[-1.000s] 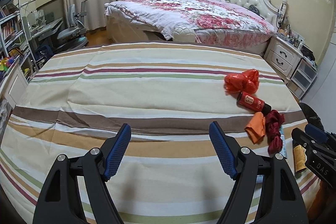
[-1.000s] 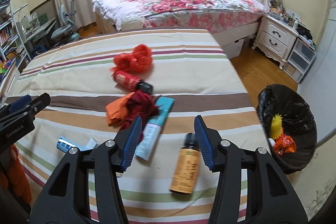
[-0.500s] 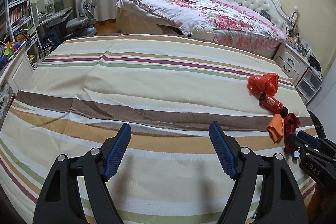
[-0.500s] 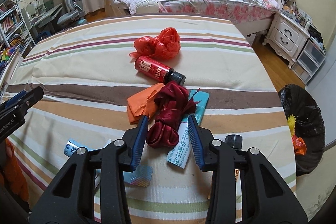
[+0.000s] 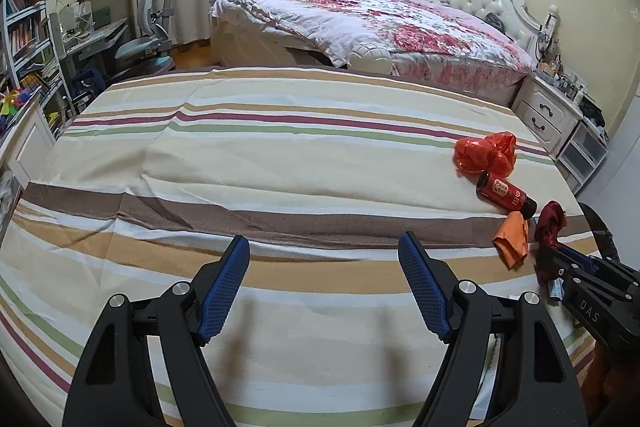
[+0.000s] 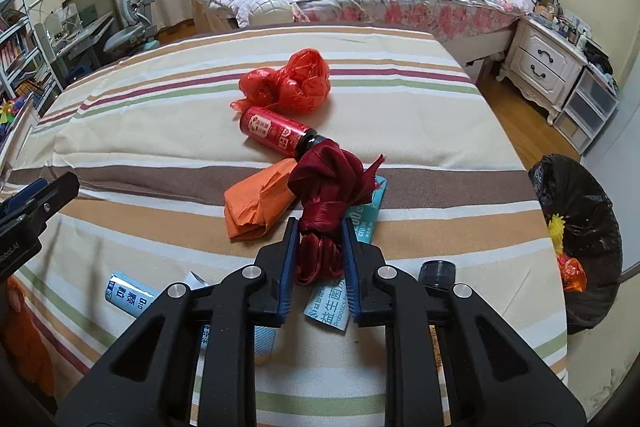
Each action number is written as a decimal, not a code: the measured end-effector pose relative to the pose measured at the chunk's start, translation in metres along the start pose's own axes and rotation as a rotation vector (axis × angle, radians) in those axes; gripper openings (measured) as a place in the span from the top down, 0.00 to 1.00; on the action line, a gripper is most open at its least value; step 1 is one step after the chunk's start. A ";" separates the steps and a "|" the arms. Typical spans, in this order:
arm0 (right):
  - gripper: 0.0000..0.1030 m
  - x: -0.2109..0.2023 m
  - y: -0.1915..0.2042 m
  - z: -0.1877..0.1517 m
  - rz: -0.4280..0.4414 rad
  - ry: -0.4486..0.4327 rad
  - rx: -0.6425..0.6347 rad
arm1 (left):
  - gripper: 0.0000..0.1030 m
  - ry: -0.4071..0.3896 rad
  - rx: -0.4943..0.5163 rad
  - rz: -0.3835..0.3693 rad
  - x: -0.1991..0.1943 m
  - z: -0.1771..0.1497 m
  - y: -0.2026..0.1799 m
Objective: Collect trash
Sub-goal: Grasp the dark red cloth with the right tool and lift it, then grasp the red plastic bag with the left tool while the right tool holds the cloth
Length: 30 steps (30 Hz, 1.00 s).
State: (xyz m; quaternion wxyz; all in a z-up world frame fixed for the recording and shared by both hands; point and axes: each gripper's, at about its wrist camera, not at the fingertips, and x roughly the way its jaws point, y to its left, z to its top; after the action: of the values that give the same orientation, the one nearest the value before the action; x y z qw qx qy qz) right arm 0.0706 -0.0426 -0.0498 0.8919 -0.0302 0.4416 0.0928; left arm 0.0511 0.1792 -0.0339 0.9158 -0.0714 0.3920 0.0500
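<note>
Right jaws: the right gripper has just been closing; its blue ribbed pads now pinch the narrow waist of a dark red bag, a glossy, crumpled, knotted twist of plastic lying on the bedspread
Left jaws: the left gripper stands wide apart with nothing between its blue textured pads; it hangs above bare striped cloth
Beside the held bag: an orange bag, matte and loosely folded, touches its left side; a flat teal sachet lies partly under it
Further out: a red bottle lies on its side, a smooth cylinder with a black cap pointing at the dark red bag; beyond it sits a bright red bag, thin, shiny and bunched
Near the right gripper's base: a pale blue packet to the left; a black ribbed cap to the right
Surface: a striped bedspread, woven cotton in cream, tan, brown, green and maroon bands, lightly creased
Bin: a round bin lined with black plastic stands on the floor right of the bed, trash already inside
Room: a second bed with floral quilt and tufted white headboard; white nightstand; pale curtains; wooden floor
Writing: the sachet reads "Probiotics" with Chinese characters; "DAS" on the right gripper's body
</note>
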 end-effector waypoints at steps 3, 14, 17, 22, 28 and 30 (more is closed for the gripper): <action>0.80 -0.006 -0.005 0.002 0.004 -0.016 0.012 | 0.28 -0.006 0.014 -0.008 -0.001 0.003 -0.008; 0.80 -0.013 -0.031 0.022 -0.028 -0.060 0.036 | 0.28 -0.025 0.088 -0.051 0.004 0.025 -0.048; 0.80 -0.010 -0.038 0.027 -0.036 -0.064 0.042 | 0.28 -0.022 0.117 -0.066 0.010 0.031 -0.063; 0.80 -0.001 -0.050 0.034 -0.040 -0.064 0.060 | 0.28 -0.001 0.155 -0.095 0.024 0.042 -0.089; 0.80 0.008 -0.064 0.041 -0.039 -0.059 0.083 | 0.28 0.022 0.220 -0.110 0.042 0.050 -0.122; 0.80 0.011 -0.068 0.043 -0.038 -0.058 0.089 | 0.28 0.030 0.235 -0.116 0.048 0.053 -0.129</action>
State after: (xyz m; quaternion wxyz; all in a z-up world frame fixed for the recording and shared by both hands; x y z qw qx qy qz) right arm 0.1242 -0.1014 -0.0341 0.9064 0.0039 0.4185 0.0567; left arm 0.1411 0.0624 -0.0212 0.9132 0.0132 0.4041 -0.0502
